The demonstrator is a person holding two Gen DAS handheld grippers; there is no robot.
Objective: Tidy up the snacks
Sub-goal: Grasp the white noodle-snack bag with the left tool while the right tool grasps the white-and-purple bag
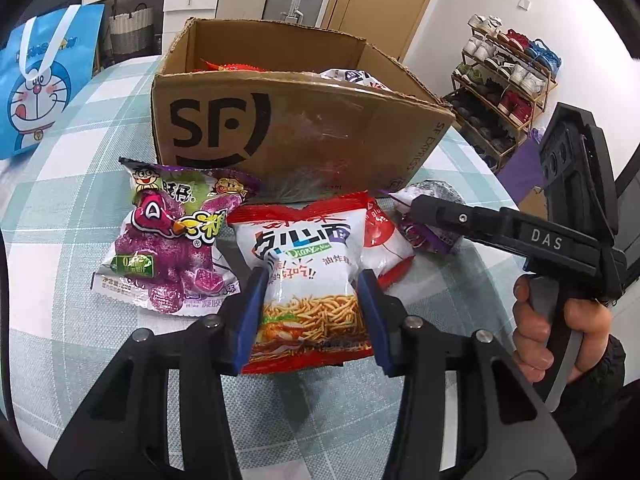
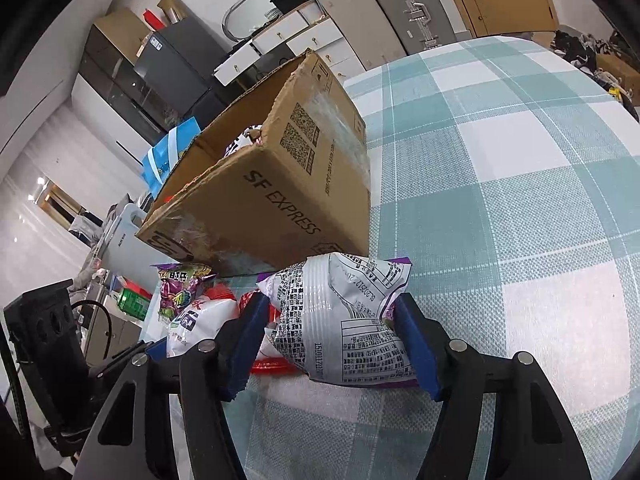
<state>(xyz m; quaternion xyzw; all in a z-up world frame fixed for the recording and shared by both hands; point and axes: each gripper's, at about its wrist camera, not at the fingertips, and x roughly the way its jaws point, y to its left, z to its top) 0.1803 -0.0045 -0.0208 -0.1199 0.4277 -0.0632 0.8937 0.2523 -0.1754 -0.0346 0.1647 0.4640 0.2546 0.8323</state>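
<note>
Left gripper (image 1: 312, 280) clasps a red-and-white noodle packet (image 1: 308, 276), right gripper (image 2: 332, 332) clasps a silver-purple packet (image 2: 348, 320), on a checked tablecloth (image 2: 500, 160) by a cardboard box (image 1: 296, 136).

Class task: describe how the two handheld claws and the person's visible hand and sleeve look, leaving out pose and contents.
Both claws, left claw and right claw, have black plastic frames, silver pivot bolts and blue pads. The right one's body reads "DAS" in white. The hand emerges from a dark sleeve.

Cardboard box (image 1: 296, 136) stands at 12 o'clock on the table (image 1: 72, 184), snack packets inside. Before it, a row: grape-candy bag (image 1: 168, 236) at 10 o'clock, noodle packet (image 1: 308, 276) centre, silver-backed bag (image 2: 352, 328) at 2 o'clock. Cartoon bag (image 1: 40, 84) far at 10.
</note>
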